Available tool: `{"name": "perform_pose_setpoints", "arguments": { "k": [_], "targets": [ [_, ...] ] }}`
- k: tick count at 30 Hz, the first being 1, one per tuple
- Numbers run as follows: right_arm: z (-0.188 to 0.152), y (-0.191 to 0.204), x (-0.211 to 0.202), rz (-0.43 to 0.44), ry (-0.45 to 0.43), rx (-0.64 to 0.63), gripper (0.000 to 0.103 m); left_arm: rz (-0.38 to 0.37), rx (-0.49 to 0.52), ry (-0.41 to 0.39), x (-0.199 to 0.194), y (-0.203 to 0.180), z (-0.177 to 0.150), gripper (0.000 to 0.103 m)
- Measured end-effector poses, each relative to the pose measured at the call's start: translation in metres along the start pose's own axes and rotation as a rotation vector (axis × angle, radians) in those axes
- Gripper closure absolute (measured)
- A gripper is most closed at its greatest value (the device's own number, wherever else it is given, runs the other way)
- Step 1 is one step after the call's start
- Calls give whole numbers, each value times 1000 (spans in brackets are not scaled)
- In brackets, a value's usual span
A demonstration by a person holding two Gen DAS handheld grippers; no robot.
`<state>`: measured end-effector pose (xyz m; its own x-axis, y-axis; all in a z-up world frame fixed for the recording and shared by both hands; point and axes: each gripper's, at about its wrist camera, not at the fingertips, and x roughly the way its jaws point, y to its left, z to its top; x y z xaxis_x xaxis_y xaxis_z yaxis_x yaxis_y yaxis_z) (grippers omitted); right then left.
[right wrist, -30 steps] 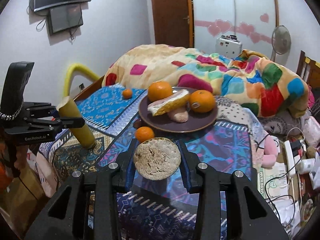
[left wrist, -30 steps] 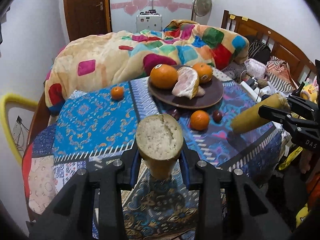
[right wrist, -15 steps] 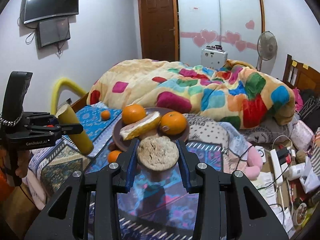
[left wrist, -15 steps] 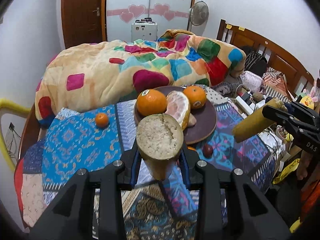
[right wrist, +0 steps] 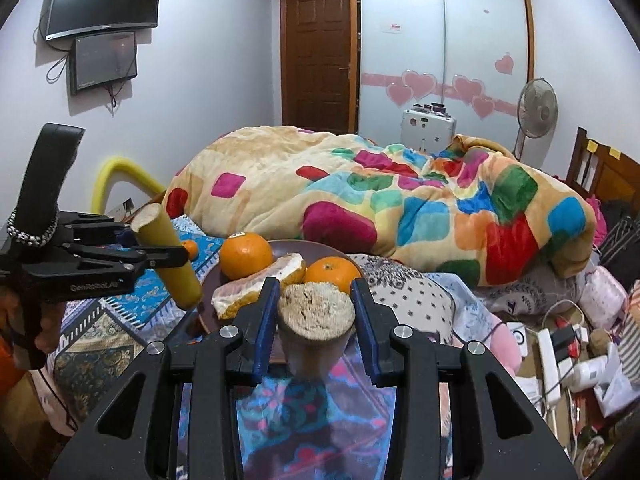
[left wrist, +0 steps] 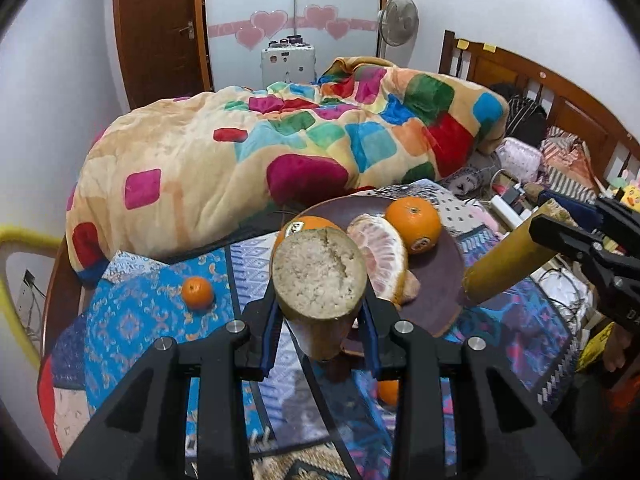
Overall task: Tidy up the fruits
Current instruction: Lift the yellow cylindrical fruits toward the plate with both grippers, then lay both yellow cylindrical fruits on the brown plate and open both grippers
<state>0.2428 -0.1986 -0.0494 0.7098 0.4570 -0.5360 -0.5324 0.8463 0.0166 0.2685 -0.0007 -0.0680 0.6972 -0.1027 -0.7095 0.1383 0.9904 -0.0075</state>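
My left gripper [left wrist: 320,336] is shut on a yellow sugarcane stick [left wrist: 320,280], its cut end toward the camera, held above the near edge of a brown plate [left wrist: 436,276]. The plate holds two oranges [left wrist: 414,222] and a peeled pomelo piece [left wrist: 380,256]. My right gripper [right wrist: 316,328] is shut on a second sugarcane stick [right wrist: 316,312], just in front of the plate [right wrist: 280,246]. Each gripper shows in the other view, the right one [left wrist: 576,248] and the left one [right wrist: 160,258]. A small tangerine [left wrist: 197,292] lies on the blue cloth at left.
The patterned table cloth [left wrist: 132,320] covers a round table beside a bed with a colourful blanket [left wrist: 280,152]. Another small orange fruit [left wrist: 388,392] lies below the left gripper. Clutter, cables and a power strip [right wrist: 552,352] lie right of the table. A yellow chair frame [left wrist: 16,240] stands left.
Both grippers have risen and moved toward the plate with their sugarcane sticks. The plate now sits close behind each stick, and the table's small fruits are mostly hidden beneath.
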Motion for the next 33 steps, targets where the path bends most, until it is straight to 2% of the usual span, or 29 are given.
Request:
{"name": "perform_pose_setpoints", "arguments": {
  "k": [12, 17, 18, 19, 20, 22, 25, 33],
  "targets": [
    [19, 7, 42, 7, -9, -18, 70, 22, 35, -17, 22, -5, 13, 69],
    [19, 6, 56, 11, -3, -15, 70, 8, 4, -21, 31, -2, 17, 68],
    [19, 5, 58, 5, 5, -9, 64, -9, -11, -13, 33, 0, 17, 67],
    [16, 3, 62, -3, 22, -1, 53, -41, -32, 0, 36, 2, 17, 65],
    [12, 1, 66, -1, 39, 4, 50, -63, -42, 14, 40, 2, 17, 64],
    [1, -1, 73, 8, 80, 8, 50, -80, -29, 32, 46, -3, 14, 60],
    [-11, -2, 78, 26, 123, -9, 50, -59, 19, 42, 53, -16, 8, 58],
    [-11, -1, 67, 24, 113, -18, 50, -66, 0, 52, 50, -19, 6, 56]
  ]
}}
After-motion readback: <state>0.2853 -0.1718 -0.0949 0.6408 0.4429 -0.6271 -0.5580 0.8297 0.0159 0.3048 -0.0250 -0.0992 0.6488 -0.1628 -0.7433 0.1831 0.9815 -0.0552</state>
